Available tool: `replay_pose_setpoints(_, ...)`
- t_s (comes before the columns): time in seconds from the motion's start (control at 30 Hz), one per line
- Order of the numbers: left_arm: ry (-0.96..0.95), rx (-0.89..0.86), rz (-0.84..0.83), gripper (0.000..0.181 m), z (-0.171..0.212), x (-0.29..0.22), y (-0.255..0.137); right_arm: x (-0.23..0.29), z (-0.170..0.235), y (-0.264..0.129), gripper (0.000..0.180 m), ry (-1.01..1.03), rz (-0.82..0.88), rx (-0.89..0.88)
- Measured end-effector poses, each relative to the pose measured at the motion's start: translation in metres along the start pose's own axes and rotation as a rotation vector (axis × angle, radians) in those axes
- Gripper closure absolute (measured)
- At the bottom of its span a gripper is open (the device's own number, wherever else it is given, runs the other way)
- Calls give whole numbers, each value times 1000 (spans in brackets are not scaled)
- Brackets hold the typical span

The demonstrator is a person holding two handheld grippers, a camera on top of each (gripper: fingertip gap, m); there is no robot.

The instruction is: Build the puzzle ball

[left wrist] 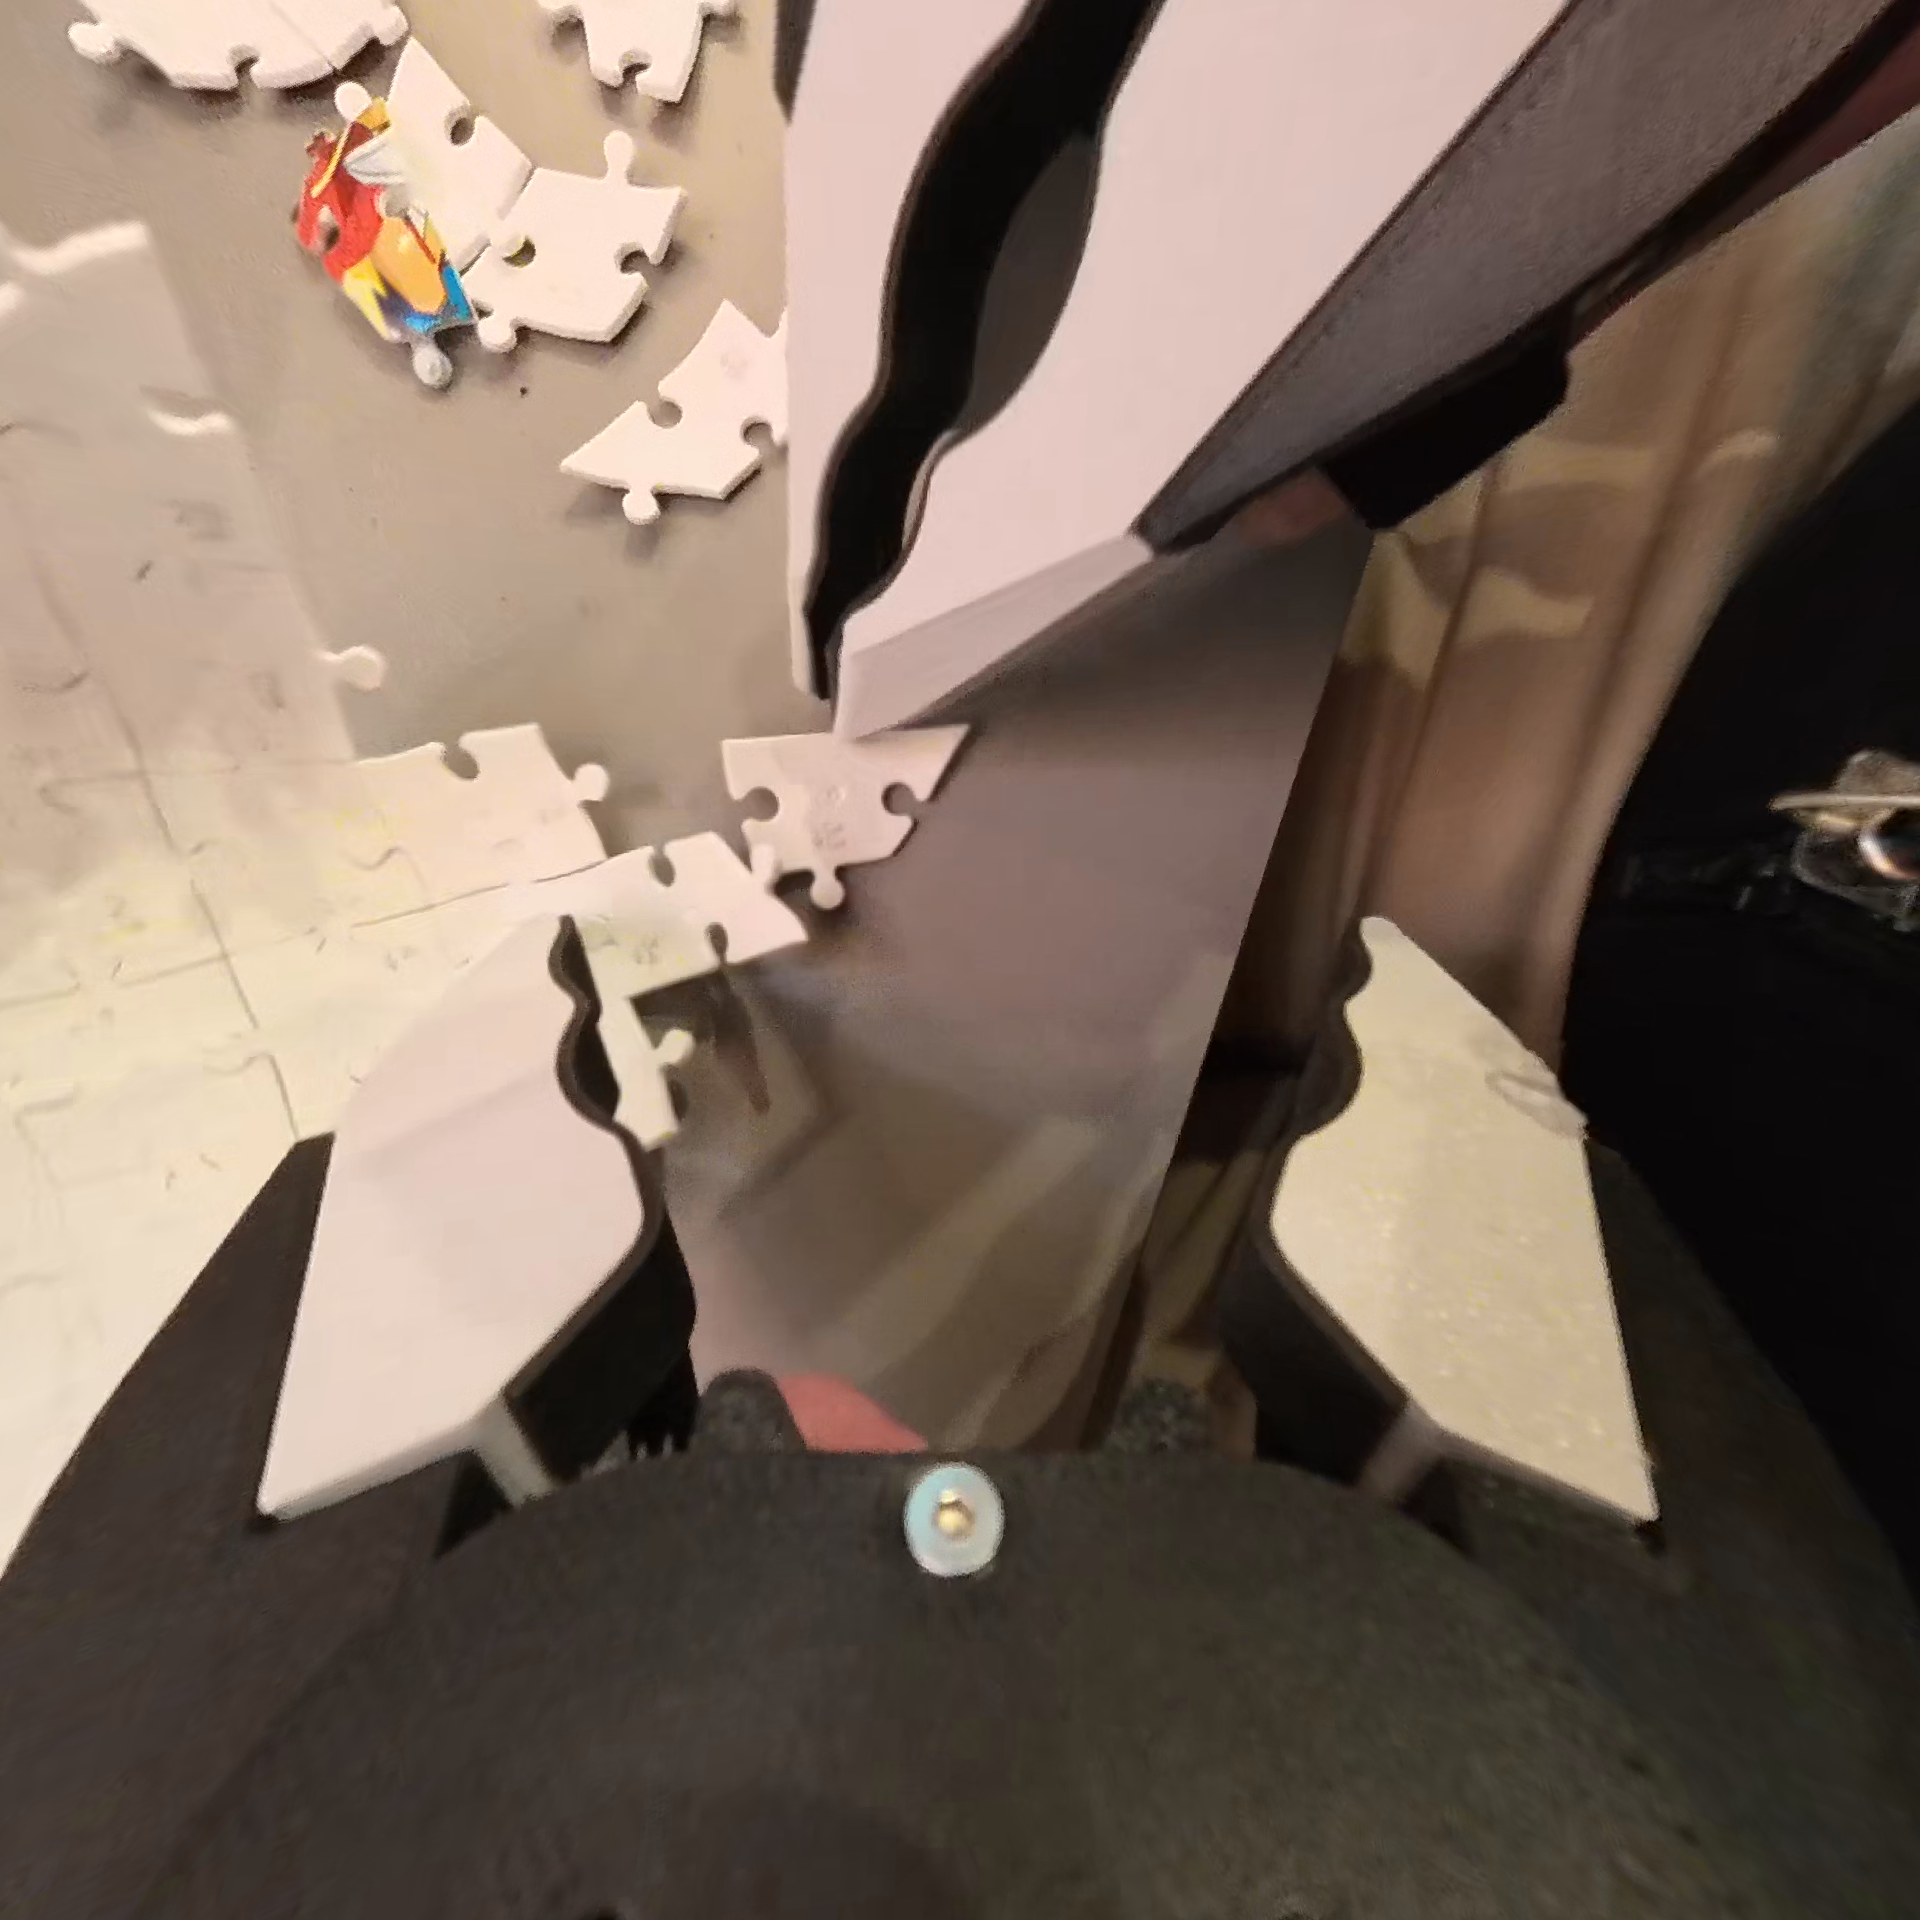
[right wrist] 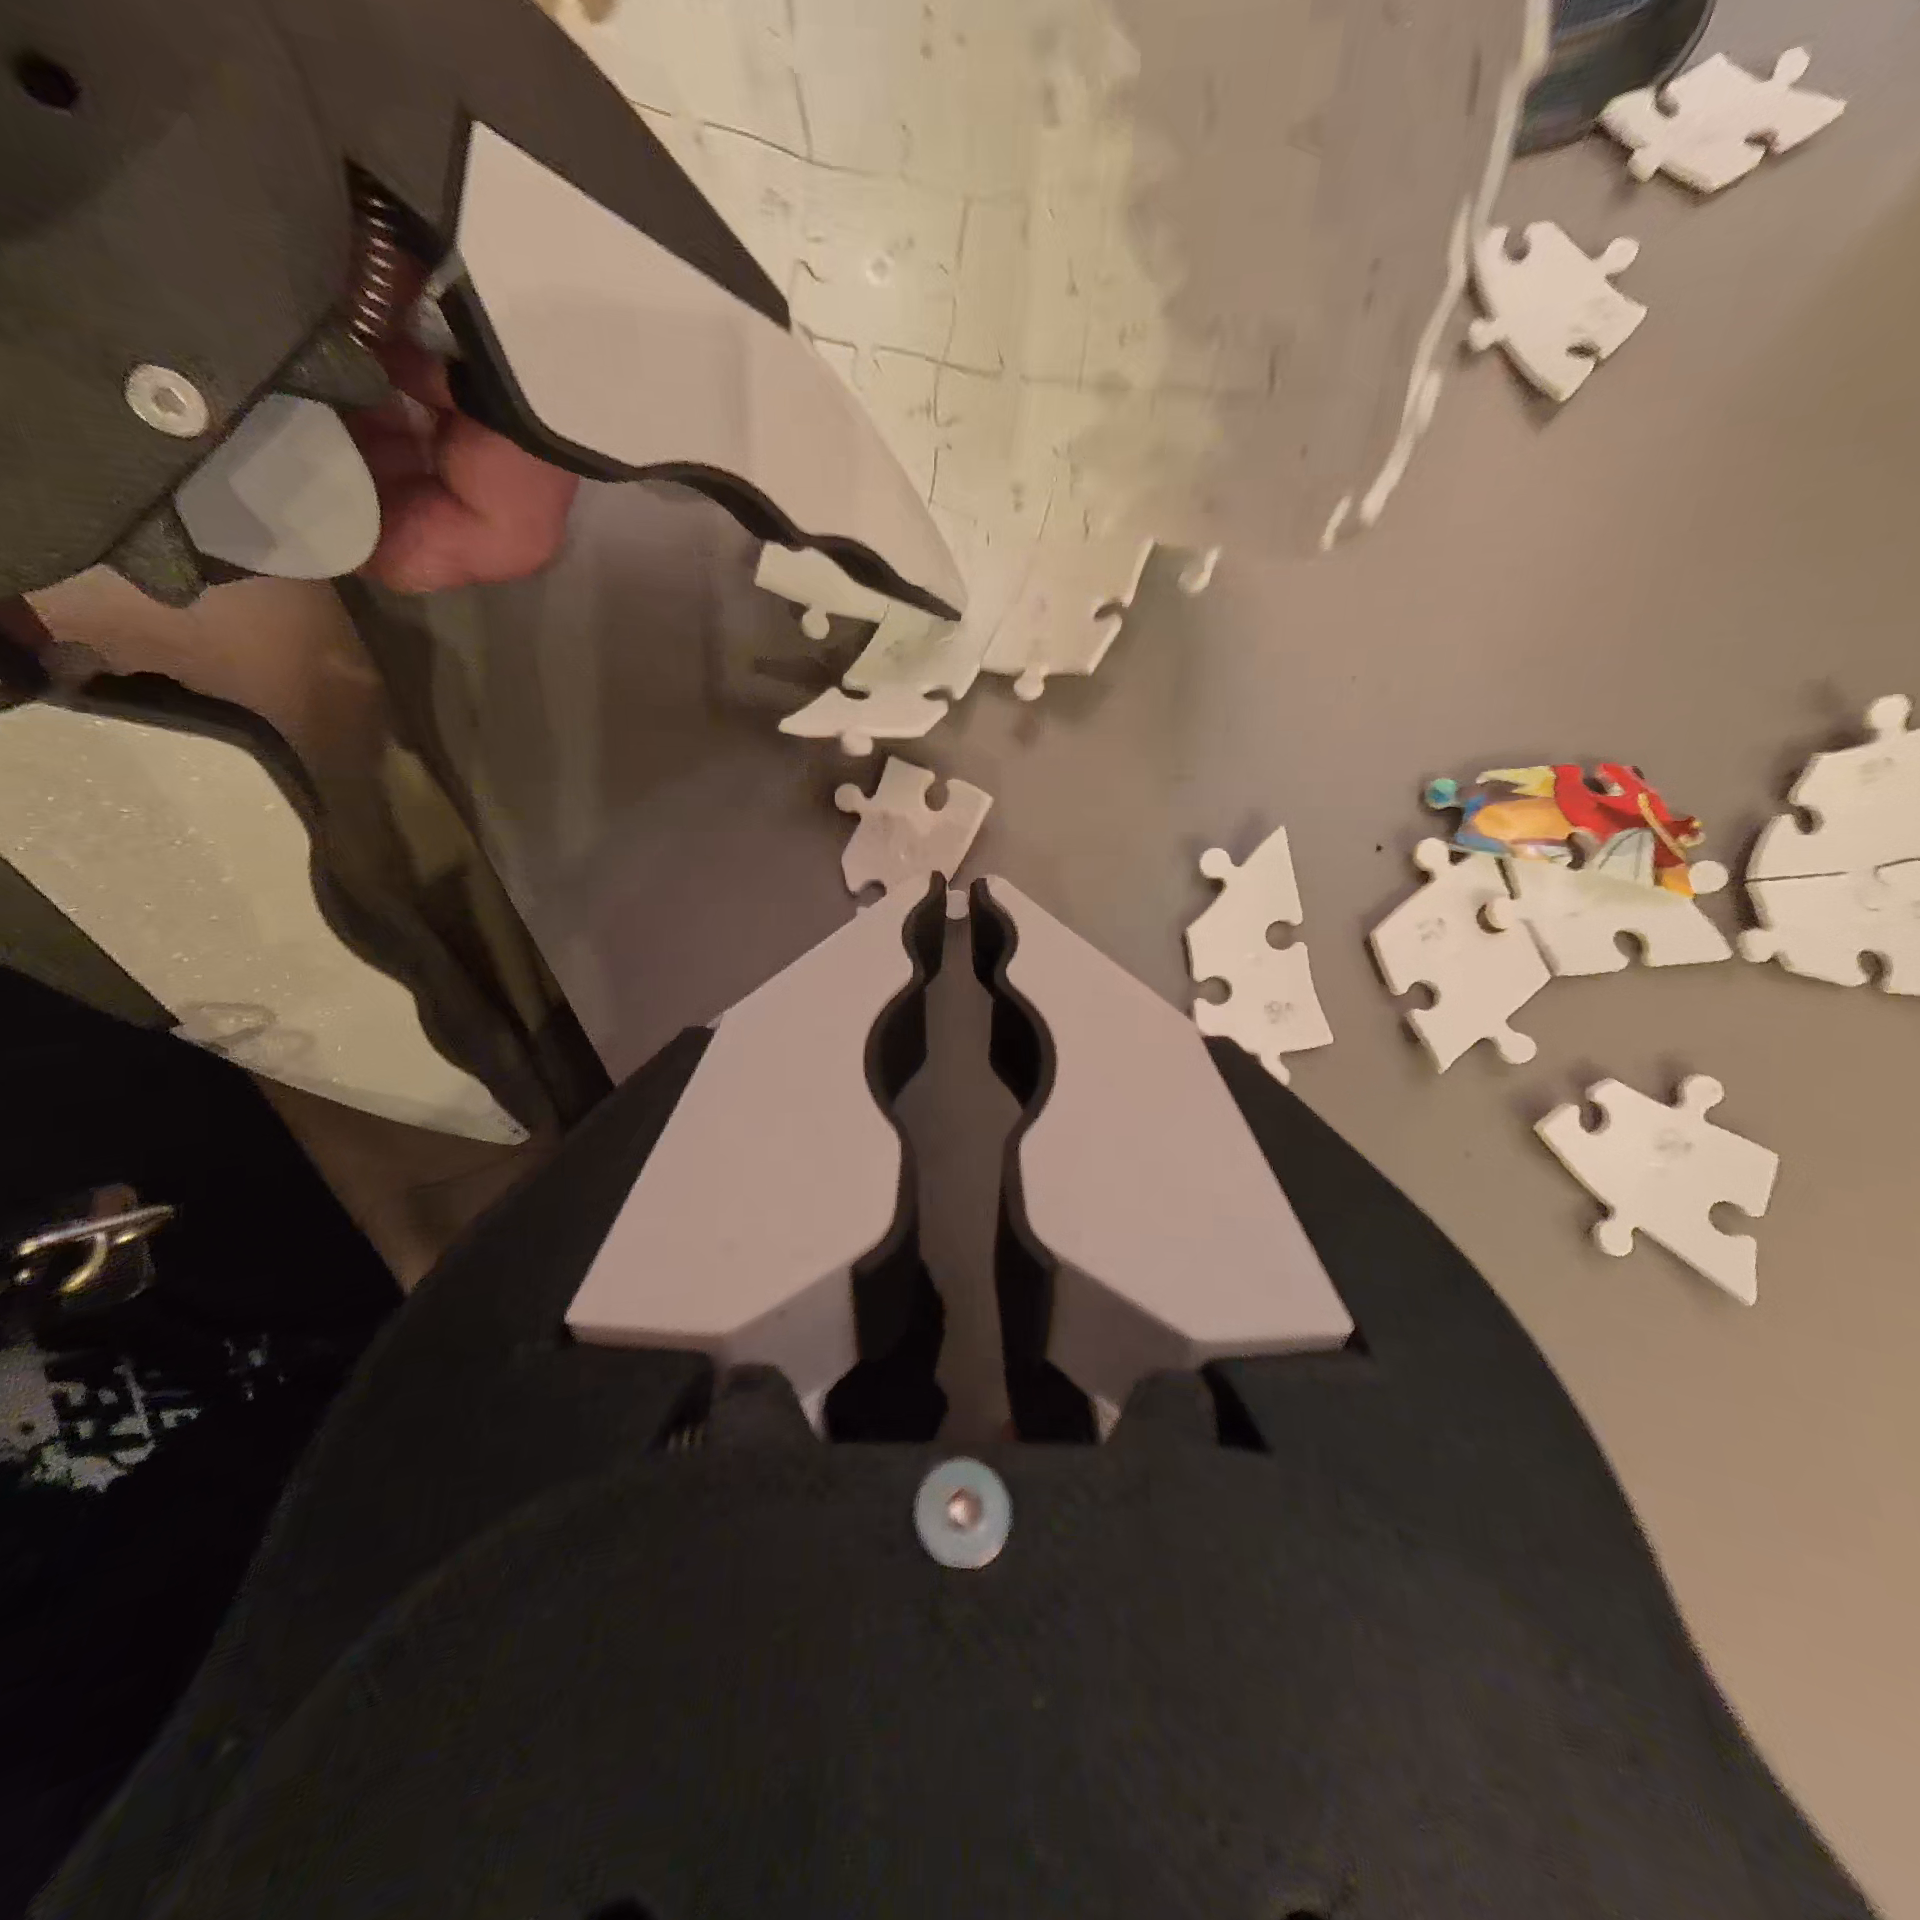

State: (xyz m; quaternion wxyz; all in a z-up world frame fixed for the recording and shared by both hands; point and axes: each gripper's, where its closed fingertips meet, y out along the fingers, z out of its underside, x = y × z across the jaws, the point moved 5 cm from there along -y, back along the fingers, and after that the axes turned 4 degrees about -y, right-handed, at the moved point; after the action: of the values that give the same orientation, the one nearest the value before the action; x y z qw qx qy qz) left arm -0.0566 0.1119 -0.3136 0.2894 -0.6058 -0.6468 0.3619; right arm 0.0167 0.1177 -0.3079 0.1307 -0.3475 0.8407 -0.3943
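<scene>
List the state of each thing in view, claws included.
left claw: wide open, holding nothing
right claw: nearly shut, apparently pinching a tab of the nearest loose piece
nearest loose piece: white side up, unattached, beside the ball's rim
puzzle ball: partly built, open shell
coloured piece: printed side up, partly overlapping a white piece
other loose pieces: white side up, scattered on the grey table

**Matt board, grainy plastic**

The loose puzzle pieces look like thick matt white card, one printed piece glossy and colourful. The table is smooth grey — dull. The right gripper has grainy black plastic, smooth pale fingers and a shiny metal screw.
</scene>
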Motion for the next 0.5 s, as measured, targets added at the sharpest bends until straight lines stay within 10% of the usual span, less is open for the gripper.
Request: replay_pose_setpoints(0.5, 25, 2, -10, 55, 1, 2, 0, 3, -4, 6, 144, -19, 38, -4)
